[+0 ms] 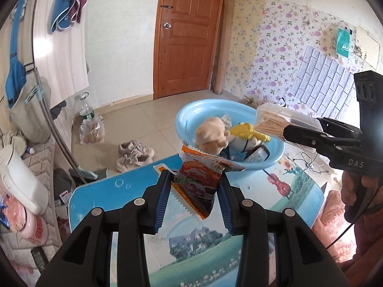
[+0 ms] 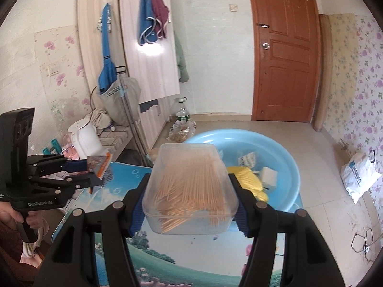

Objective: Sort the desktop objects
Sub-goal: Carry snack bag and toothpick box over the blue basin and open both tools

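Over the worktop (image 1: 100, 191), left tongs (image 1: 195, 186) pinch a light, crinkly packet (image 1: 203, 179), right tongs (image 2: 189, 198) clamp a rigid, slippery toothpick box (image 2: 189, 186) across its sides.

— What sort of place is this?

— A lived-in room in a home. There's a panelled wooden door (image 1: 189, 35) at the top centre, floral wallpaper (image 1: 282, 55) on the right and a tiled floor (image 1: 134, 129).

— Anything more domestic than that?

— Sneakers (image 1: 134, 154) on the floor at centre left, towels (image 2: 153, 21) hanging at the upper left, a white kettle (image 2: 83, 138) and a water bottle (image 2: 182, 112) by the wall.
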Tool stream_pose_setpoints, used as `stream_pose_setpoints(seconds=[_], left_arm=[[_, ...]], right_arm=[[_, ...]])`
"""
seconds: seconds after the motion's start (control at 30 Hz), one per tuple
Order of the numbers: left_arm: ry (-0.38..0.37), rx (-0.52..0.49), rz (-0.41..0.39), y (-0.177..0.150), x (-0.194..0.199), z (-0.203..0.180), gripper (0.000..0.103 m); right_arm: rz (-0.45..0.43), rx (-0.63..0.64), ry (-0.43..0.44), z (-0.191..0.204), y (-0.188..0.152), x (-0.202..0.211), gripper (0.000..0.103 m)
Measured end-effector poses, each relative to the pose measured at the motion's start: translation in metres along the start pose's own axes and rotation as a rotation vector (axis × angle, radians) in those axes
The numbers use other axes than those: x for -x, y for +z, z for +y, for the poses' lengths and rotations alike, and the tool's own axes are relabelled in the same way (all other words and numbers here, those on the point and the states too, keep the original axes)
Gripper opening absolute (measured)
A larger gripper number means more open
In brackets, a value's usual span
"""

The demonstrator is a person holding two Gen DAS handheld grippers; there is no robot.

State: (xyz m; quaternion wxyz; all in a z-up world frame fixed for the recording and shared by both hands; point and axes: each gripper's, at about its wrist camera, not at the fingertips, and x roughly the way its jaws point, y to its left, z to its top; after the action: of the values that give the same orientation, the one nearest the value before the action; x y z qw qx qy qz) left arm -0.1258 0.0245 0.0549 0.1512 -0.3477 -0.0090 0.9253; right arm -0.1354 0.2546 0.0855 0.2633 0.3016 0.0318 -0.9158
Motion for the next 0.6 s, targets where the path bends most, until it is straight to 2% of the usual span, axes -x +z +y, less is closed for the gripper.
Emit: stream_pose_setpoints(seconds=[0.37,0.6], left_arm=[[-0.056,-0.043,0.010,0.036,-0.039,-0.023,0.038],[-0.083,-0.084,0.022,0.064,-0.073,-0.044,0.038]], right_arm=[[0.003,-0.055,-0.089,-0.059,0.009,-0.011,0.060],[0.021,-0.078,-0.111,-0.087,0.013,-0.029,0.060]])
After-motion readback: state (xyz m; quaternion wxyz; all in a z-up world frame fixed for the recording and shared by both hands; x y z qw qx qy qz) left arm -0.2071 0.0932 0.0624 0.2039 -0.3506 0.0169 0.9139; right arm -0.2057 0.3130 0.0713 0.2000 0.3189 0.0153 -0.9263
